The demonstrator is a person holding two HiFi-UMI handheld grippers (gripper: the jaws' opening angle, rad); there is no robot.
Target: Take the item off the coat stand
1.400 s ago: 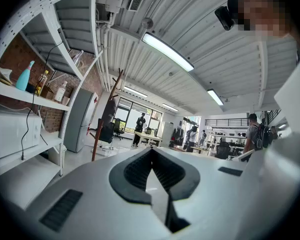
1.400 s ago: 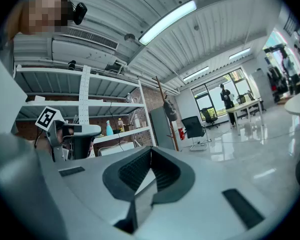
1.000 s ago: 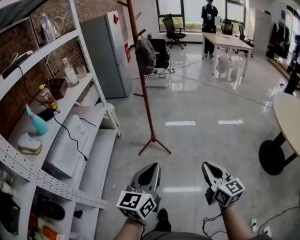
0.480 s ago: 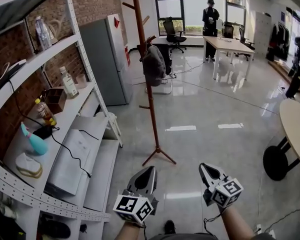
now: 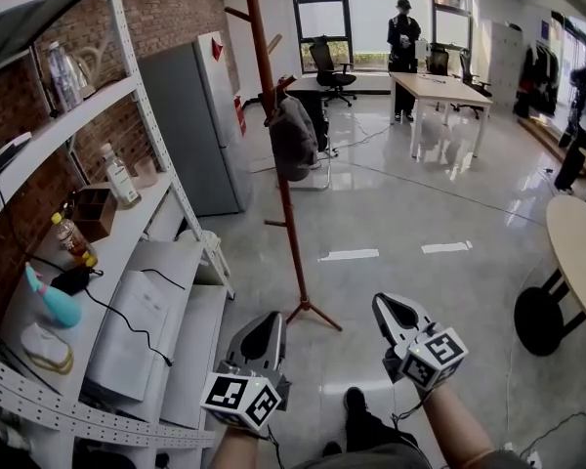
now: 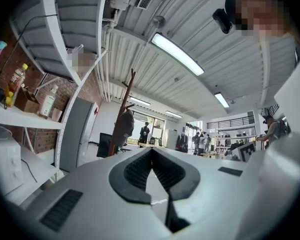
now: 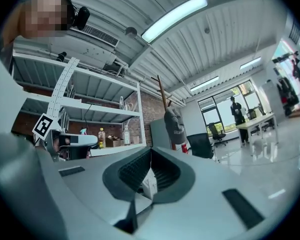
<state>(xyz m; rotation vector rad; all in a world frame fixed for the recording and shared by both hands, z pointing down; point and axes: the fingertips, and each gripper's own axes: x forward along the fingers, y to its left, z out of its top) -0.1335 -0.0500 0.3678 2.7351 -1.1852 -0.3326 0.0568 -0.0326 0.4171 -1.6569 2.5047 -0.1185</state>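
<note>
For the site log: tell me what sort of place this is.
Probably an open-plan office or workspace: office chair, long desk by large windows, metal shelving along a brick wall.

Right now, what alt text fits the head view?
A dark cap hangs on a wooden coat stand on a glossy floor; the left gripper and right gripper, both shut and empty, point toward it.
</note>
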